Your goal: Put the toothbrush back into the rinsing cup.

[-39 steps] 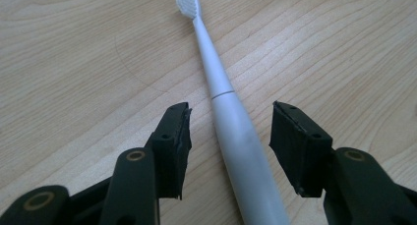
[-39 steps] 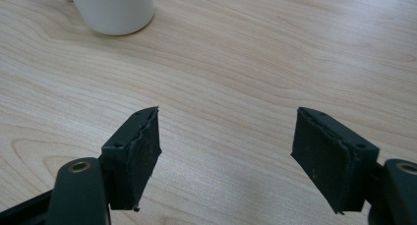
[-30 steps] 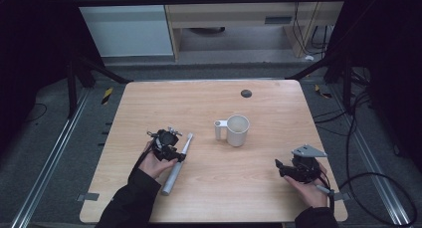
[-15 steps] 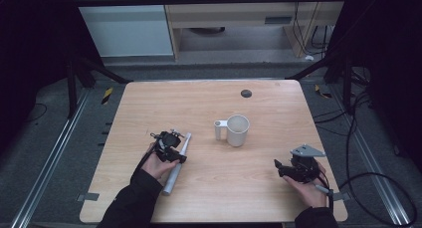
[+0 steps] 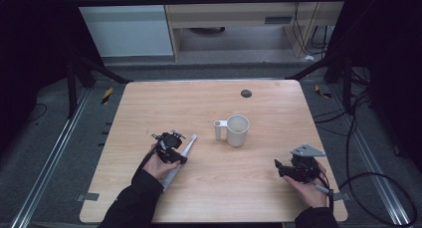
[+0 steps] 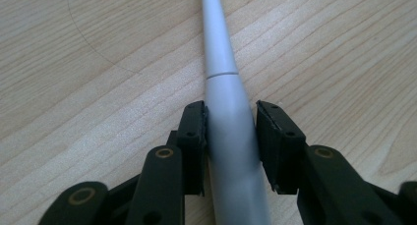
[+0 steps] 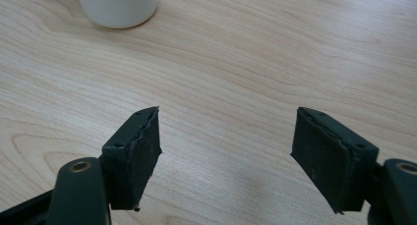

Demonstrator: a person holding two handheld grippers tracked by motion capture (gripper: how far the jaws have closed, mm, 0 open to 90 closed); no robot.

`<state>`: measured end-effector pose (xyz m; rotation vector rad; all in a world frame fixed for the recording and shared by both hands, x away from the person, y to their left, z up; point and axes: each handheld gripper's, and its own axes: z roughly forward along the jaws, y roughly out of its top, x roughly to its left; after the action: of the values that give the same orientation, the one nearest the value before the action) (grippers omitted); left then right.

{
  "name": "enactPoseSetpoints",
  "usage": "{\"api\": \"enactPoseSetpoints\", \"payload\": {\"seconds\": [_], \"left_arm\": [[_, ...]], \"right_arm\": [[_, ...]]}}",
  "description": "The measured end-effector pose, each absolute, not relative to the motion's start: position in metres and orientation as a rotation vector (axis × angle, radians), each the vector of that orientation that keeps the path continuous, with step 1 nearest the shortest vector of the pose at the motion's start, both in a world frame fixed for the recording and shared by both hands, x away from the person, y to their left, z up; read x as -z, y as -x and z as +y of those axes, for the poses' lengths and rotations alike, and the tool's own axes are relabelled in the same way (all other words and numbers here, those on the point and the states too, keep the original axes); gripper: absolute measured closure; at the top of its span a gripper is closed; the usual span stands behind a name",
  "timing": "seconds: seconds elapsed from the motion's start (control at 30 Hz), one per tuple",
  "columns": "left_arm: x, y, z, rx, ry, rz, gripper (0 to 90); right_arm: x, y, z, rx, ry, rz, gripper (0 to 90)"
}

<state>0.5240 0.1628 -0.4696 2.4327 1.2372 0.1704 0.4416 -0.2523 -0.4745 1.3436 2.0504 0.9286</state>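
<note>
Left gripper, held in left hand over near-left part of table; jaws straddling grey handle, one pad pressed against its flank, other pad just beside the opposite flank with a thin sliver of gap visible. Not fully pinched as far as the left gripper view allows; firm hold cannot be told. Handle lying flat on wood, running straight ahead of the jaws, stepping down at a seam to a slimmer white neck pointing away from the gripper; tip cut off at the frame edge. In high view, same handle angled under the gripper, front end toward mug.

Right gripper, held in right hand near the near-right table corner, grey plate on top; jaws spread wide, nothing between them but bare wood. Pads hovering close above the tabletop. Mug base well ahead of and to the left of these jaws, upright, apart from both grippers.

Dark round spot on table beyond mug, far from both grippers.
</note>
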Motion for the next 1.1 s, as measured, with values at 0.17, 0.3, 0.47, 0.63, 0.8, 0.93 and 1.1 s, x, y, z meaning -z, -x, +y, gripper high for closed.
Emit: {"api": "enactPoseSetpoints", "payload": {"seconds": [0.17,0.3,0.47,0.63,0.8,0.93,1.1], "left_arm": [[0.469,-0.524,0.162,-0.172,-2.432,1.252,66.3],[0.469,-0.525,0.16,-0.174,-2.443,1.265,66.7],[0.468,-0.525,0.16,-0.205,-2.463,1.25,67.0],[0.457,-0.522,0.164,-0.197,-2.436,1.236,67.1],[0.444,-0.517,0.165,-0.2,-2.405,1.207,67.2],[0.436,-0.514,0.167,-0.208,-2.385,1.194,67.2],[0.427,-0.511,0.171,-0.232,-2.353,1.179,67.3]], "right_arm": [[0.474,-0.441,-0.253,-0.925,-1.341,2.049,26.5],[0.474,-0.441,-0.253,-0.924,-1.337,2.046,26.5],[0.474,-0.441,-0.254,-0.922,-1.339,2.045,26.6],[0.475,-0.442,-0.255,-0.917,-1.342,2.045,26.6],[0.474,-0.441,-0.254,-0.917,-1.347,2.042,26.7],[0.475,-0.441,-0.254,-0.916,-1.348,2.042,26.7],[0.475,-0.441,-0.255,-0.917,-1.348,2.041,26.8]]}}
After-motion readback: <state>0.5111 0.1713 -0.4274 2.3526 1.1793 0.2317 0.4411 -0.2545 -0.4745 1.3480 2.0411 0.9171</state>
